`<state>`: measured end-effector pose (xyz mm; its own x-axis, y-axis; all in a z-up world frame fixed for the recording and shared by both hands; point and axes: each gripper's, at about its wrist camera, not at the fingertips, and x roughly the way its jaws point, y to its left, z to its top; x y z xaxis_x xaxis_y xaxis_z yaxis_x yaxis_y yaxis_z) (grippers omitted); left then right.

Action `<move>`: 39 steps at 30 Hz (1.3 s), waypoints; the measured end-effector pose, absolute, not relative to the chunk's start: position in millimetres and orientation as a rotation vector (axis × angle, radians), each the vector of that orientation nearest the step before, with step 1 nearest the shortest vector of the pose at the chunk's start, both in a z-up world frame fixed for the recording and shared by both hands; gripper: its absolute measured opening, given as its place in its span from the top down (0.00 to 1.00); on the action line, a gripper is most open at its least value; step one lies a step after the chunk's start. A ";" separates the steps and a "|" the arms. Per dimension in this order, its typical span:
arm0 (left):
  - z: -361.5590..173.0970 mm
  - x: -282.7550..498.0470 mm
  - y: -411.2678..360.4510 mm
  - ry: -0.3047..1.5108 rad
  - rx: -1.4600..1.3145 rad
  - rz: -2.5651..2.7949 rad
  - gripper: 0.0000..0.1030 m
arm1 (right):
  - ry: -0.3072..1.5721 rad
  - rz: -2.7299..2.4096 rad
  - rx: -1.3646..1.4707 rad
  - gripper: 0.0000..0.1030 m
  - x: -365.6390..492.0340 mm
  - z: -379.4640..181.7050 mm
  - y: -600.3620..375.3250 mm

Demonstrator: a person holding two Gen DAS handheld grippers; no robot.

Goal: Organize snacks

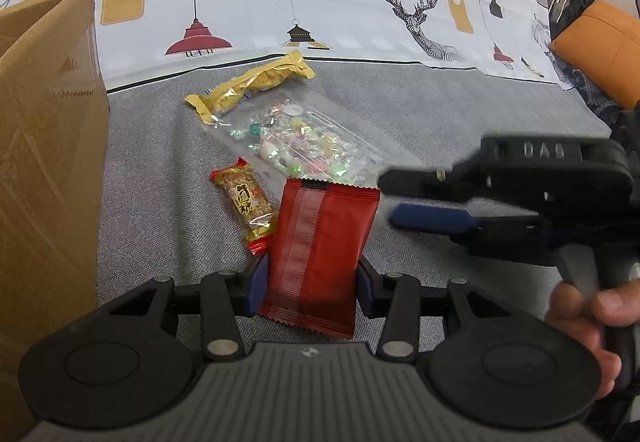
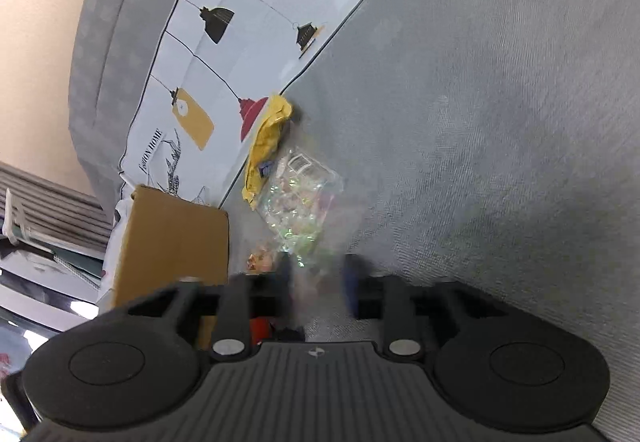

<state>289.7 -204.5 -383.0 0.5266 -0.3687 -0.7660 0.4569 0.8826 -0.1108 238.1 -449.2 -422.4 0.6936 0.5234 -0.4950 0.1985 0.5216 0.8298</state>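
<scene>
We see the left gripper [image 1: 310,284] clamped on a red packet [image 1: 320,254] above the grey sofa seat [image 1: 460,114]. Our right gripper [image 1: 390,198] hovers just right of it, jaws parted, empty. Three more snacks lie toward the seat's back edge; a cardboard box [image 1: 44,162] stands left.

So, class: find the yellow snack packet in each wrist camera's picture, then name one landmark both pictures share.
Left wrist view: the yellow snack packet lies upper centre, on the grey cover near the printed border, touching the clear candy bag.
Right wrist view: the same packet sits left of centre, running steeply up the picture, above the candy bag.
Shared landmark: the cardboard box, on the left in both.
</scene>
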 end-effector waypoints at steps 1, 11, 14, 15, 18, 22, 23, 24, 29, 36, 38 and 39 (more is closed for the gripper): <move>-383.1 289.7 -204.6 0.888 0.108 -0.494 0.52 | 0.800 0.229 1.059 0.62 239.6 -425.0 -449.8; -382.7 289.7 -204.5 0.888 0.105 -0.492 0.52 | 0.778 0.190 0.991 1.00 249.1 -428.3 -443.1; -382.4 290.0 -204.1 0.888 0.101 -0.490 0.52 | 0.744 0.184 0.980 1.00 245.4 -415.0 -445.3; -382.4 289.8 -204.1 0.888 0.102 -0.488 0.52 | 0.740 0.185 0.970 1.00 243.4 -409.9 -446.6; -381.7 290.9 -204.0 0.892 0.094 -0.481 0.52 | 0.785 0.148 0.912 1.00 227.3 -396.6 -450.2; -374.7 295.9 -200.9 0.885 0.078 -0.427 0.52 | 0.848 0.067 0.712 0.94 206.8 -382.5 -447.4; -371.4 296.5 -199.2 0.877 0.073 -0.415 0.52 | 0.829 0.058 0.690 0.84 207.1 -379.3 -447.8; -368.1 296.5 -198.7 0.871 0.079 -0.394 0.52 | 0.812 0.064 0.686 0.60 210.4 -378.1 -449.6; -366.3 304.9 -193.0 0.886 0.080 -0.304 0.66 | 0.757 0.112 0.599 0.27 258.0 -371.7 -440.3; -369.4 316.2 -193.0 0.891 0.100 -0.271 0.57 | 0.756 0.228 0.376 0.25 321.0 -391.0 -413.6; -372.1 317.6 -194.7 0.903 0.119 -0.253 0.54 | 0.756 0.243 0.268 0.37 327.3 -392.4 -403.6; -372.2 318.1 -194.8 0.903 0.123 -0.250 0.54 | 0.756 0.225 0.190 0.87 327.6 -391.8 -397.0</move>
